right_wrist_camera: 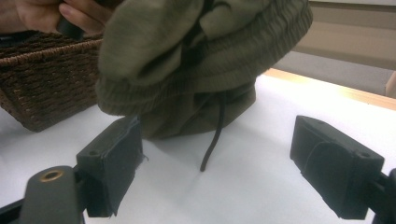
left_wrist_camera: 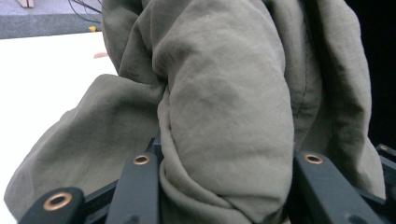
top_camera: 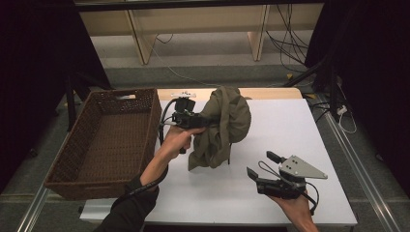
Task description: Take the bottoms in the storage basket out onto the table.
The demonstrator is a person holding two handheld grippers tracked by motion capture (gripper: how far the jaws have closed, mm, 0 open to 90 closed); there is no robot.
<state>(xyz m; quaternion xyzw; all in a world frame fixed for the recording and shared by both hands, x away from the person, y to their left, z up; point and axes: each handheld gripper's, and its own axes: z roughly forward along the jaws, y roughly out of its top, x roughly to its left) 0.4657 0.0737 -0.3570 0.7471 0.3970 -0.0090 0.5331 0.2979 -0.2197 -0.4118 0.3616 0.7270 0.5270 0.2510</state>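
I have the white surface (top_camera: 290,140) in front of me, with the brown wicker basket (top_camera: 109,140) sitting at its left edge, and I place everything from that basket. The basket looks bare inside.

Just right of the basket's right wall hangs the olive garment (top_camera: 222,125), bunched and lifted. Its lower folds seem to touch the surface, though I cannot be sure. Its long axis runs roughly top to bottom, from the held bundle down to the trailing hem, and a dark drawstring (right_wrist_camera: 212,140) dangles below its ribbed edge.

My left tongs (top_camera: 200,120) are pinching the garment, a thick fold of cloth wedged between the jaws. They sit beside the basket's near-right corner, so the basket lies directly to their left.

My right tongs (top_camera: 258,166) are spread and hold nothing. They are well apart from the basket, to the garment's right and nearer me.

By my judgement the left hand is plainly the nearer one for carrying the garment over the basket wall.
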